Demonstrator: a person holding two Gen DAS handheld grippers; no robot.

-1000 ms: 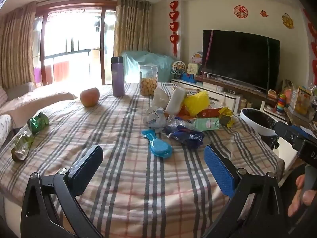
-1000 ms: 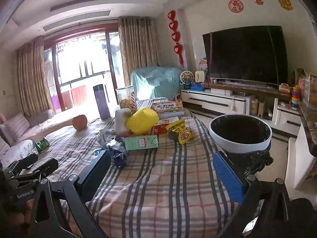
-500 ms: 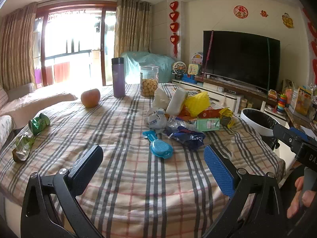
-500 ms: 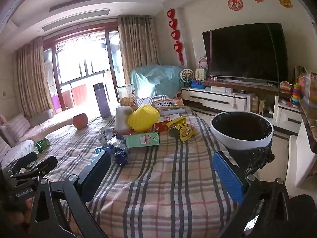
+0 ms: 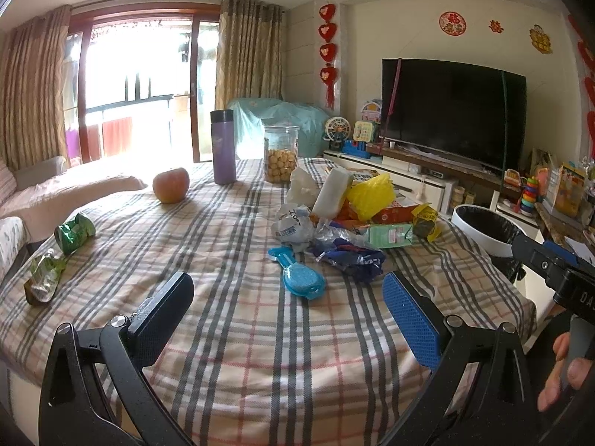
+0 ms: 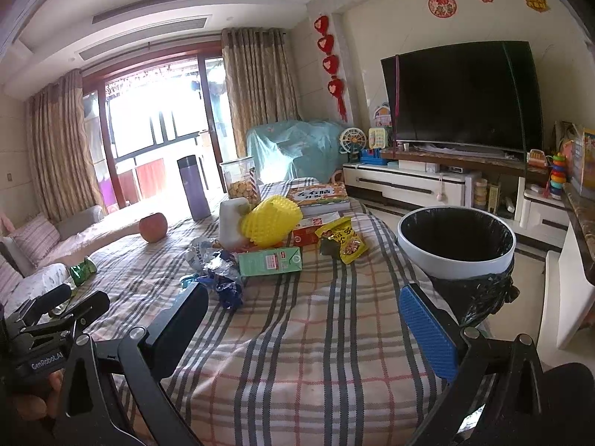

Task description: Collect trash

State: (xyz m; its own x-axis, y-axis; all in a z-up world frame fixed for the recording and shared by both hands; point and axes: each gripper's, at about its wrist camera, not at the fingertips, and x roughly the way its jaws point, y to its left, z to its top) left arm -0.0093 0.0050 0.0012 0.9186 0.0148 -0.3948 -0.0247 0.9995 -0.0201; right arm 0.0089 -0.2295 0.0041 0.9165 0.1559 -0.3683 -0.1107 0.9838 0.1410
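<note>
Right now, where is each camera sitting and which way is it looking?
Left wrist: sits on the left hand-held gripper, looking across the checked table at the trash pile and blue brush; both fingers show, open, plus the person's other hand.
Right wrist: sits on the right hand-held gripper, facing the pile and the bin beside the table; its open fingers show.
Shared: apple, purple flask, green carton, TV.

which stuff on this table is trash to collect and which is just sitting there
For the job:
- blue crumpled wrapper
- green carton
- yellow snack bag
- green wrappers at the far left edge
- lined trash bin

Probably just lying about:
- apple
- purple flask
- cookie jar
- blue brush
</note>
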